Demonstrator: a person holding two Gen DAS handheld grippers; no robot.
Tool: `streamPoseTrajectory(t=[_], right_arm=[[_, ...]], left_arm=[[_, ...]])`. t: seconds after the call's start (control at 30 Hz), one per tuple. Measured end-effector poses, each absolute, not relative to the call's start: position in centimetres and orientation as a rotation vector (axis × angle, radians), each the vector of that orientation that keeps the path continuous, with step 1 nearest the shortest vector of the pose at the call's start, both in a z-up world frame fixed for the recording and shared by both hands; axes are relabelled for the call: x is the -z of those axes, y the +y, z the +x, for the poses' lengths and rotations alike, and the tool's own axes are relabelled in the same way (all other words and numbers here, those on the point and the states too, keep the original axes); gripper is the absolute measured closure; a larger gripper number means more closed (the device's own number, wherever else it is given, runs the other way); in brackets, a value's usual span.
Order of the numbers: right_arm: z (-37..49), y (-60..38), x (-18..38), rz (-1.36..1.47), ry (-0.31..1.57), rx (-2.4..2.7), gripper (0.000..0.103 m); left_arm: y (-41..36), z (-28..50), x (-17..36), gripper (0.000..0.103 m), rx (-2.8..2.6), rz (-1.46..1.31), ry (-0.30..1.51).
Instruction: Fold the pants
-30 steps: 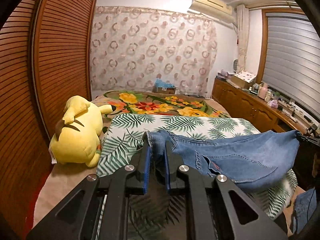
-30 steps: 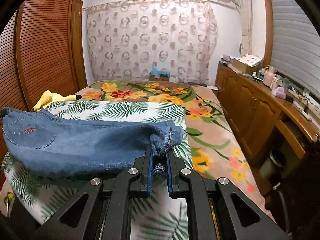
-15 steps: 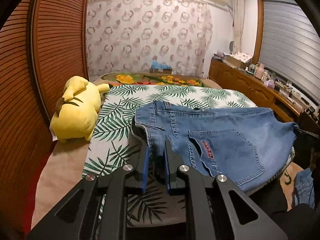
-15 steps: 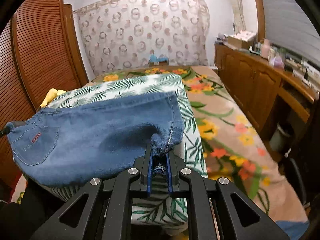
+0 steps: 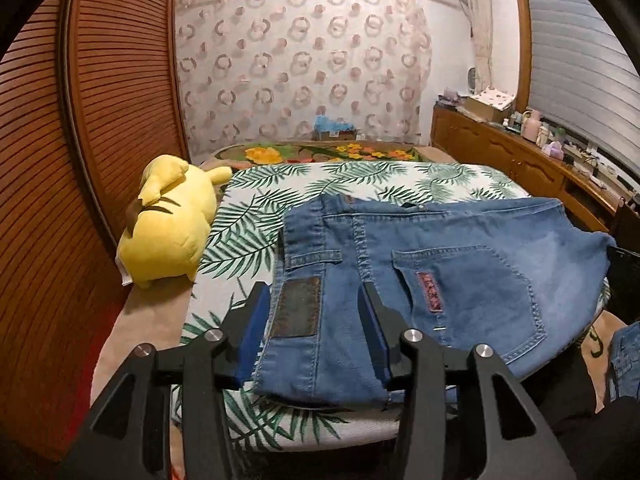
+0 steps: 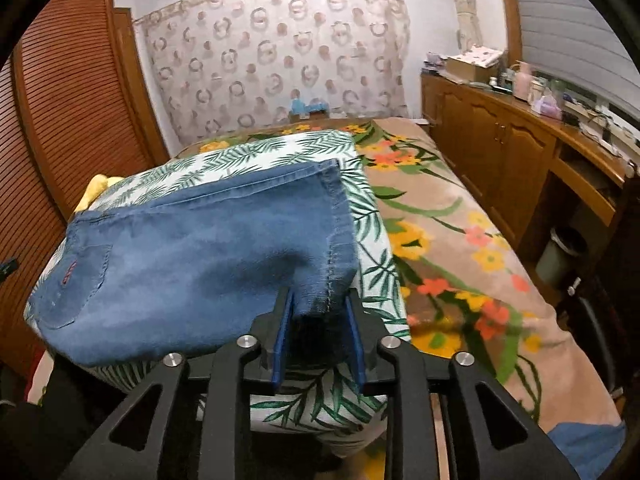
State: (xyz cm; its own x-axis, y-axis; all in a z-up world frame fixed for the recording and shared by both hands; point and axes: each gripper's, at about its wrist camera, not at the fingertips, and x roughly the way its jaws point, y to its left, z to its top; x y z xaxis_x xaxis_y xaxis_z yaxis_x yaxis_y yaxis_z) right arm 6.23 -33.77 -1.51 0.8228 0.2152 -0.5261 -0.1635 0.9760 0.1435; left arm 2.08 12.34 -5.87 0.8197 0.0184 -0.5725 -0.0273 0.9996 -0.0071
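We see the folded jeans [image 5: 460, 264] lying flat on the leaf-print cushion [image 5: 256, 216] on the bed. Our left gripper [image 5: 316, 320] is opening, its fingers standing apart around the waistband corner. Our right gripper [image 6: 320, 328] is opening too, the hem edge loose between its fingers. A yellow plush toy [image 5: 168, 224] lies left of the left fingers.

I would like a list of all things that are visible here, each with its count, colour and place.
jeans: one, blue, flat on the leaf-print cover
leaf-print cover: one, white and green, on the bed
floral blanket: one, beige with flowers, under the cover
plush toy: one, yellow, left of the jeans
cabinet: one, brown, along the right wall
left gripper: black, jaws opening, waistband between them
right gripper: black, jaws opening, hem between them
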Motion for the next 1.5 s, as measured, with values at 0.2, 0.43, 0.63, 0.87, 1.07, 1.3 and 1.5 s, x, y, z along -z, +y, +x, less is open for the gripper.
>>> streamPoseTrajectory(t=[0.2,0.43,0.63,0.87,1.07,1.3,1.5], right_arm=[[6.1,-33.5,2.2,0.101,0.568,-0.205,0.069],[6.2,-33.2,3.0,0.092,0.587,-0.21,0.069],[6.1,-33.3,2.5,0.099,0.574,-0.225,0.069],[6.3,-32.8,2.5,0.074,0.557,-0.229,0.069],[6.4,-32.7,2.8,0.064,0.561,-0.231,0.069],[6.6,-32.8,2.7,0.069,0.562,-0.238,0.073],[6.6,-32.0,2.4,0.027,0.556,-0.263,0.086]], left_arm=[[11.1,3.8,7.8,0.029,0.014,-0.031,0.687],[8.6,4.9,8.9,0.018,0.089,-0.045,0.691],[6.7,5.4,9.0,0.018,0.133,-0.038,0.691],[5.2,6.0,9.7,0.018,0.165,-0.035,0.718],[4.5,7.0,11.2,0.018,0.166,-0.024,0.768],[4.2,6.8,11.7,0.018,0.154,-0.011,0.755],[4.0,6.8,11.8,0.018,0.148,0.009,0.752]])
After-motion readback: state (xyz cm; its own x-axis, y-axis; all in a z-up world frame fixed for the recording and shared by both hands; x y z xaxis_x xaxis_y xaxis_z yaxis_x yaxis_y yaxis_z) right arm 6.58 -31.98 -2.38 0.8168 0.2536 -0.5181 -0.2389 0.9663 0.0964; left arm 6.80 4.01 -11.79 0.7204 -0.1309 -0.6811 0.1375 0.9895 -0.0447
